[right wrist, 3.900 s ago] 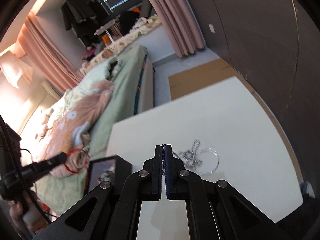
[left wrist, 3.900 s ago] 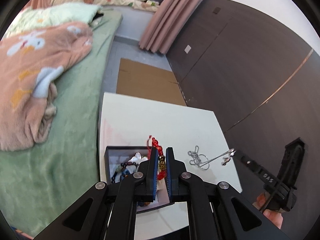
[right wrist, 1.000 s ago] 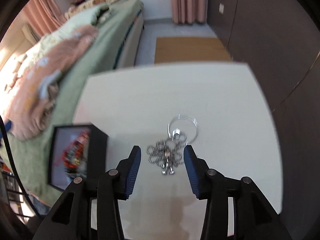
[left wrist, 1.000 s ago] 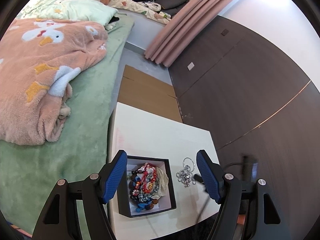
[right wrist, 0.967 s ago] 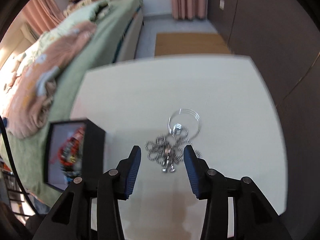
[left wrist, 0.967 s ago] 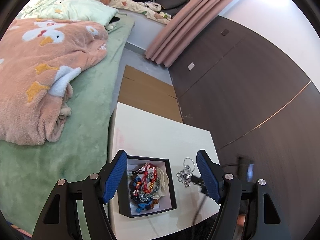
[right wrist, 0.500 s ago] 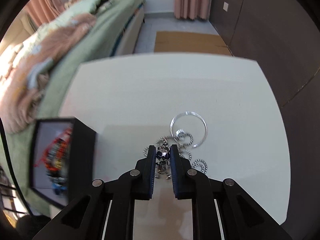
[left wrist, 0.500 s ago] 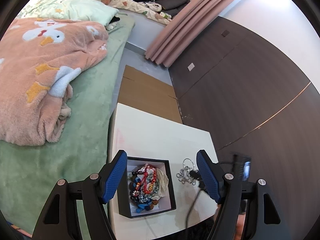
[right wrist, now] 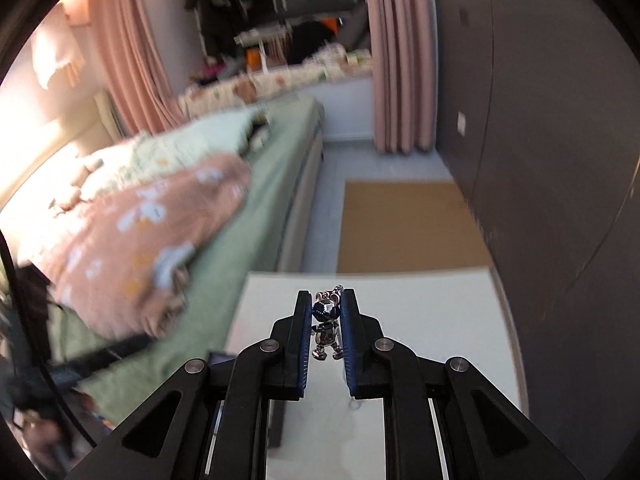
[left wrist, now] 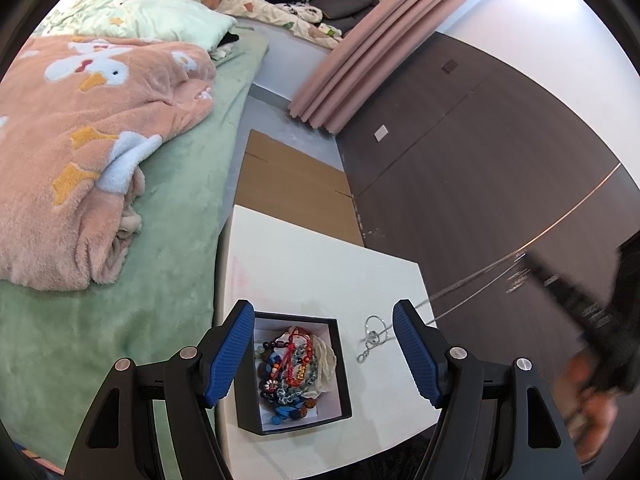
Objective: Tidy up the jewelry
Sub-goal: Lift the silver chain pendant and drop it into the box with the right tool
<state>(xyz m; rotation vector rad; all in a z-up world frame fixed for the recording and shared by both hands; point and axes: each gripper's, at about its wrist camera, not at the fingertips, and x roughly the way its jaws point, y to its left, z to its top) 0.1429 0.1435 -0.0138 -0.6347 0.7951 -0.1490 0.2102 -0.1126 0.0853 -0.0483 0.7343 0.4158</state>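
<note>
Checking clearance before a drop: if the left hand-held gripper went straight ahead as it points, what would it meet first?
Probably the black box of beads, or the white table just beyond it; depth is unclear.

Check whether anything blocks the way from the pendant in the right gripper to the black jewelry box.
Nothing visible does. The right gripper holds the bear pendant above the white table. The black box is open-topped, with the left gripper open above it, its fingers flanking the box.

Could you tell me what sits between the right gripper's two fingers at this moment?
In the right wrist view, a small silver bear pendant is pinched between the blue pads of the right gripper, its chain trailing past the fingertips above the white table.
</note>
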